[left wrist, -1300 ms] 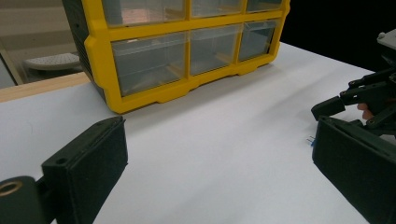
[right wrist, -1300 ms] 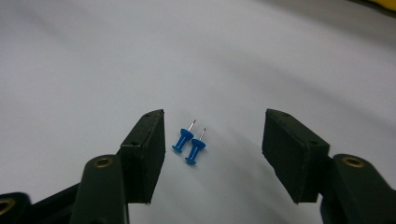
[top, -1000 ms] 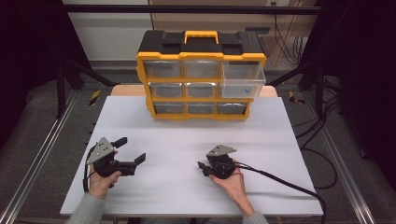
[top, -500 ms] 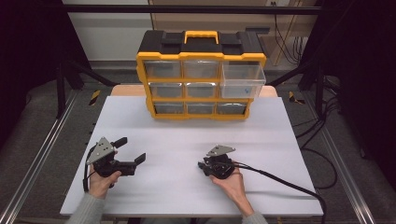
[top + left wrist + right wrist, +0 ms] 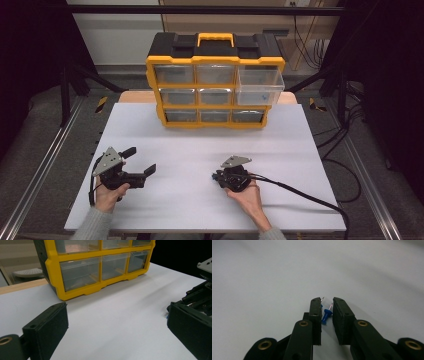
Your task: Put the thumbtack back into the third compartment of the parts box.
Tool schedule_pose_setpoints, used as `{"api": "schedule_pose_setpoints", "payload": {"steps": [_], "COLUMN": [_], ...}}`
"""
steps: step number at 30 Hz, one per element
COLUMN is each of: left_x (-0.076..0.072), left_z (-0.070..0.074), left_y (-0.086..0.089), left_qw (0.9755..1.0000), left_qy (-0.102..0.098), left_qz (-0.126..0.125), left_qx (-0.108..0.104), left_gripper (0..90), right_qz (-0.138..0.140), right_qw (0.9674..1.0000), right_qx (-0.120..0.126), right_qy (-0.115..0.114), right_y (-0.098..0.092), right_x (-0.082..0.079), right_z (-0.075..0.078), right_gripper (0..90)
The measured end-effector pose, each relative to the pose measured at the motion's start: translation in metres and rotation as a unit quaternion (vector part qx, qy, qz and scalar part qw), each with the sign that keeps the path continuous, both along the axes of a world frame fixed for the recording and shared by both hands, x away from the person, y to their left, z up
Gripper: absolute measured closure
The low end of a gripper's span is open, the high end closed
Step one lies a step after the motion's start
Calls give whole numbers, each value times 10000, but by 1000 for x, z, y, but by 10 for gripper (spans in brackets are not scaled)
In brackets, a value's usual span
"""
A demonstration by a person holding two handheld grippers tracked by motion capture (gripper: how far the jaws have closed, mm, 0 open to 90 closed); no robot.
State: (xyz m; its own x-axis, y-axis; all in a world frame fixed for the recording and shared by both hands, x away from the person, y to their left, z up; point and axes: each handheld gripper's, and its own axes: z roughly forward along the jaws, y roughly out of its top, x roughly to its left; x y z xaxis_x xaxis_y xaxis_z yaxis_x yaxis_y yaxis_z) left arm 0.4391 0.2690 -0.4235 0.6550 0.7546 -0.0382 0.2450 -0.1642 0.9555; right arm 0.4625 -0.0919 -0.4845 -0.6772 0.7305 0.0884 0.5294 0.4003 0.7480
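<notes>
My right gripper (image 5: 327, 302) rests low over the white table (image 5: 200, 145), right of centre near the front edge (image 5: 216, 178). Its jaws have just been closing and stand a narrow gap apart. A small blue push pin (image 5: 326, 315) lies between them on the table, and a second pin's metal tip shows by the left pad. I cannot see the pads pressing on the pin. My left gripper (image 5: 141, 161) is held at the front left, its jaws wide apart (image 5: 117, 322) with nothing between them, pointing toward the yellow organizer (image 5: 82, 287).
The yellow and black drawer organizer (image 5: 215, 85) stands at the table's far edge, its upper right clear drawer (image 5: 260, 86) pulled out. A black cable (image 5: 300, 192) trails right from my right gripper. Bare white table lies between the grippers and the organizer.
The right gripper's jaws look slightly narrower than before. Both hands and the organizer stay where they were.
</notes>
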Motion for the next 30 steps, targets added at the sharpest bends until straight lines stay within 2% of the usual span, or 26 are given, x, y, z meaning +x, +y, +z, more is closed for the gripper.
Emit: {"api": "schedule_pose_setpoints", "payload": {"steps": [10, 12, 23, 24, 30], "left_x": [0, 0, 0, -1, 0], "left_z": [0, 0, 0, 0, 0], "left_y": [0, -1, -1, -1, -1], "left_qw": [10000, 10000, 10000, 10000, 10000], "left_qy": [-3, 0, -7, -13, 3], "left_qz": [-3, -10, -14, -15, -12], "left_qx": [-2, 16, 3, 1, 23], "left_gripper": [29, 29, 28, 28, 28], "right_qz": [15, -25, 36, -38, -24], "right_qw": [10000, 10000, 10000, 10000, 10000], "right_qx": [-1, 22, 6, 23, 68], "right_qy": [-48, 24, -42, 8, -28], "right_y": [-2, -2, -3, -2, -4], "right_x": [1, 1, 1, 1, -1], "right_z": [-1, 0, -1, 0, 5], "right_gripper": [842, 848, 858, 858, 858]}}
